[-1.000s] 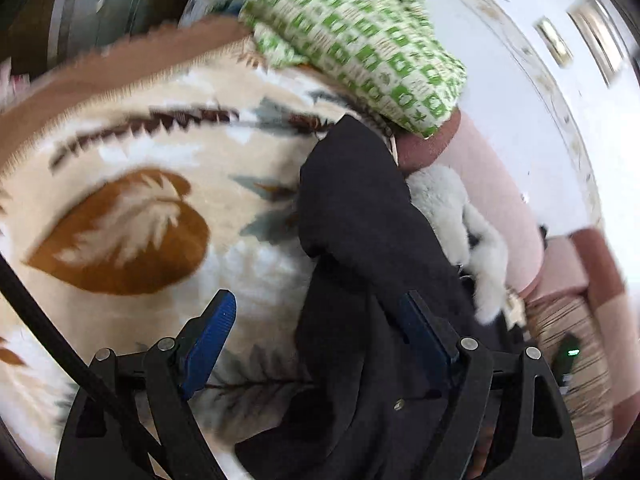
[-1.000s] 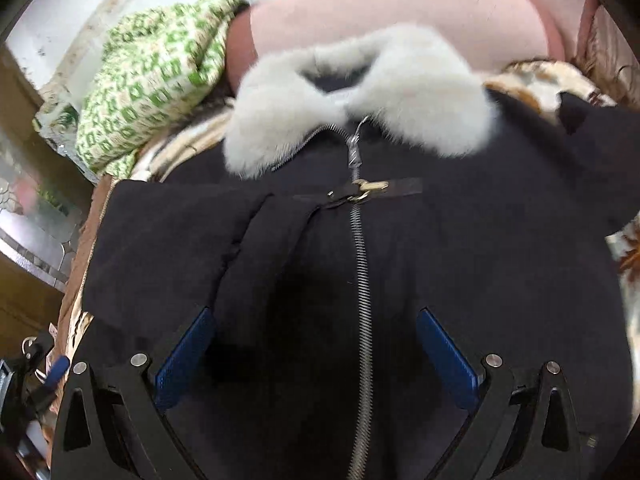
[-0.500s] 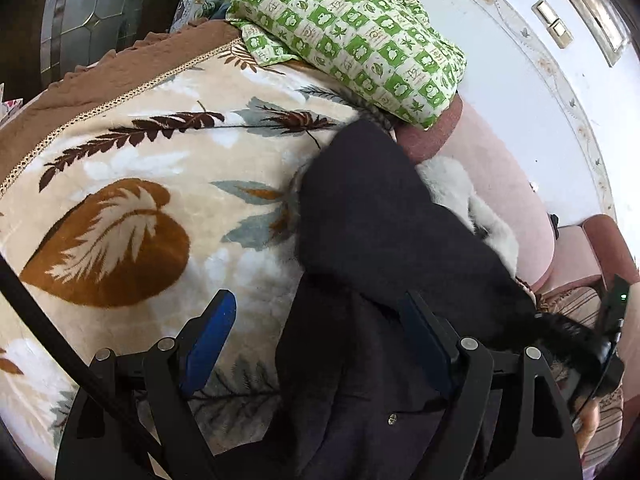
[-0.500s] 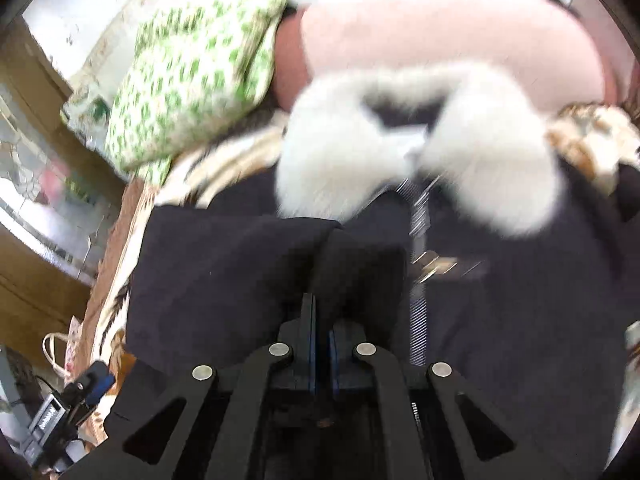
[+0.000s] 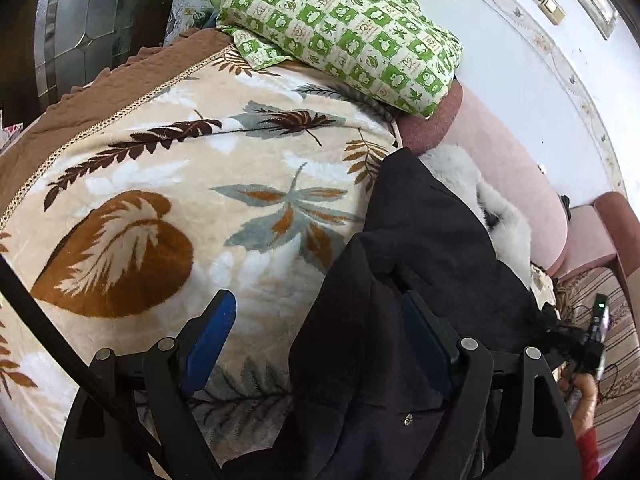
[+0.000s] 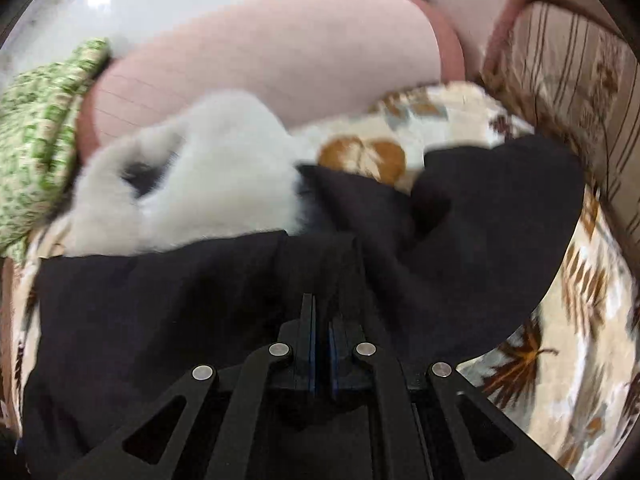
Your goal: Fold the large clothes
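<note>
One dark coat with a white fur collar is spread on a bed, over a cream blanket printed with brown and grey leaves. In the right wrist view the collar is seen lying toward a pink headboard cushion, and part of the dark cloth is bunched and drawn up into folds that run to the right gripper. The blue pads of that gripper are pressed nearly together, and a pinch of the coat's dark fabric is gripped between them. The picture from this camera is smeared, so finer detail of the cloth cannot be made out.

In the left wrist view the left gripper is held over the near edge of the coat with its jaws spread wide. One blue pad is seen over the blanket and the other is half hidden by a fold of the coat; the cloth lies between them, but nothing is clamped. A small metal snap is visible on the fabric close to the camera.

A green and white checked quilt is heaped at the head of the bed, beside the pink cushion. A white wall with switch plates is seen behind, and a striped cushion at the right edge.
</note>
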`<state>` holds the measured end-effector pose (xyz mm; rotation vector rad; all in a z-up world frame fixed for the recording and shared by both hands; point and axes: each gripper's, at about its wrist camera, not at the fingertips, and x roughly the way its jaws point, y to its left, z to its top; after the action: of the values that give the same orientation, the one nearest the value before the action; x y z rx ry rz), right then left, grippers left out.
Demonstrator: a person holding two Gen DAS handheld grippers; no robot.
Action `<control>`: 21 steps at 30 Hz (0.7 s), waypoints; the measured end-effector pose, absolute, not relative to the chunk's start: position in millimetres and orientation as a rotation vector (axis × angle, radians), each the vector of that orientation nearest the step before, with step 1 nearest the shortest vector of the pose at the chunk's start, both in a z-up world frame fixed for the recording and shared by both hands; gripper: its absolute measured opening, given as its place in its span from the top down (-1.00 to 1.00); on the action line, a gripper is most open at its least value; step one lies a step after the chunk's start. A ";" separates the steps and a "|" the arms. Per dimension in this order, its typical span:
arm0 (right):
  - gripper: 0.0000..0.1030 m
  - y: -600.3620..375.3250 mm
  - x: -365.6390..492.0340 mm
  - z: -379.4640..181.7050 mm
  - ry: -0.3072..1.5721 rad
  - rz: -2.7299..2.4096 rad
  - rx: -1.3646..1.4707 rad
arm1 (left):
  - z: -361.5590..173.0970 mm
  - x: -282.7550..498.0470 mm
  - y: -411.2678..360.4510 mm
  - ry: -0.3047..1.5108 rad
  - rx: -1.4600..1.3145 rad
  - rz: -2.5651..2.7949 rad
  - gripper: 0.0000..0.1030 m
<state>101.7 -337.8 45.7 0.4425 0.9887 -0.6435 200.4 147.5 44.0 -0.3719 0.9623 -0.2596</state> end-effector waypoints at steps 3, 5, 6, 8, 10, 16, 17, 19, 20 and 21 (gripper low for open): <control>0.89 -338.5 107.8 23.2 1.036 -0.669 0.435 | 42.5 202.5 148.1 0.970 -0.373 -0.256 -0.61; 0.87 -340.5 109.0 12.1 1.058 -0.669 0.454 | 41.9 203.8 149.1 0.980 -0.379 -0.260 -0.61; 0.83 -342.5 106.5 11.6 1.049 -0.677 0.470 | 42.0 203.9 149.7 0.982 -0.380 -0.263 -0.61; 0.63 -341.4 101.1 18.0 1.027 -0.695 0.465 | 43.9 203.7 152.9 0.983 -0.378 -0.267 -0.61; 0.04 -333.0 88.5 35.5 0.977 -0.662 0.455 | 46.2 202.5 158.3 0.975 -0.386 -0.260 -0.61; -0.56 -283.9 17.1 79.4 0.851 -0.504 0.402 | 51.0 194.6 179.1 0.966 -0.441 -0.320 -0.61; -0.57 -277.8 2.9 82.2 0.845 -0.478 0.407 | 50.6 191.9 180.2 0.969 -0.441 -0.346 -0.61; -0.61 -269.5 -28.4 83.0 0.838 -0.459 0.411 | 48.4 185.8 180.5 0.978 -0.427 -0.399 -0.61; -0.61 -268.2 -46.1 81.8 0.836 -0.467 0.405 | 46.7 182.5 178.8 0.984 -0.409 -0.415 -0.61; -0.62 -268.3 -59.3 79.0 0.836 -0.481 0.396 | 44.8 179.5 177.2 0.988 -0.388 -0.421 -0.61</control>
<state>-59.3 -268.3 79.0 0.3955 0.8361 -0.4813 179.5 177.2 44.8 -0.3883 0.9877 -0.4211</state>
